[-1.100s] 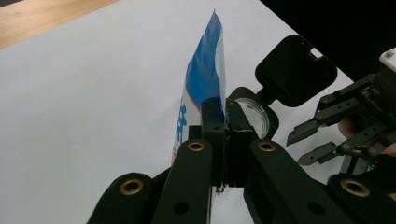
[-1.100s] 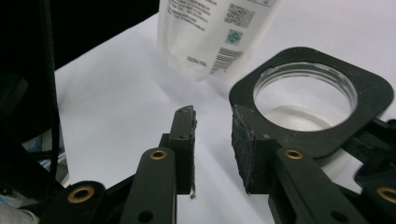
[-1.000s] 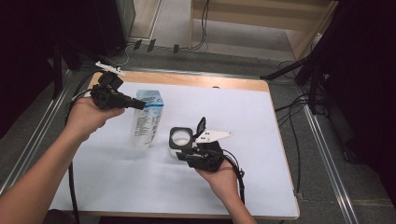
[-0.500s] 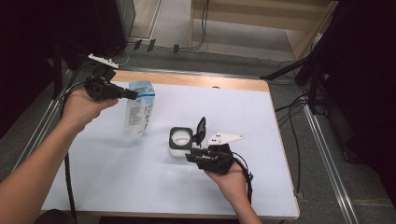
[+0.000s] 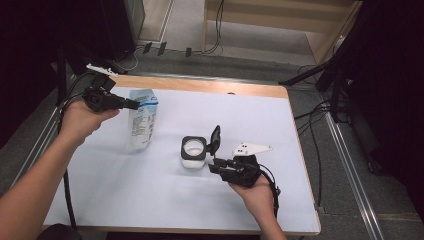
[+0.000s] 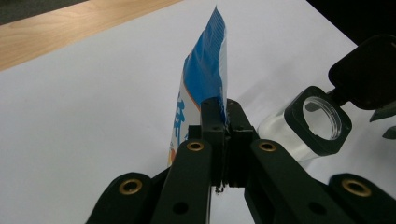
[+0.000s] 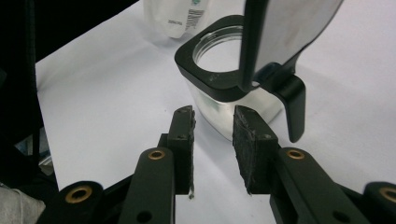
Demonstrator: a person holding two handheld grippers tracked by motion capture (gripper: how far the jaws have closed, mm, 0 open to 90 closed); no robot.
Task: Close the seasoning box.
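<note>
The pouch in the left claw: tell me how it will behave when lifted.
The pouch looks thin and flat where the left claw pinches its top edge, so it will probably flex and hang rather than stay stiff. It seems light for its size. Its glossy film may slip if the grip loosens.

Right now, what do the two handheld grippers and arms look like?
Both the left gripper and the right gripper are black, with two flat jaws on linkages with brass-coloured pivot pins. The right carries a pale three-cornered plate. Black cables trail from each. Forearms bare, no sleeves visible.
</note>
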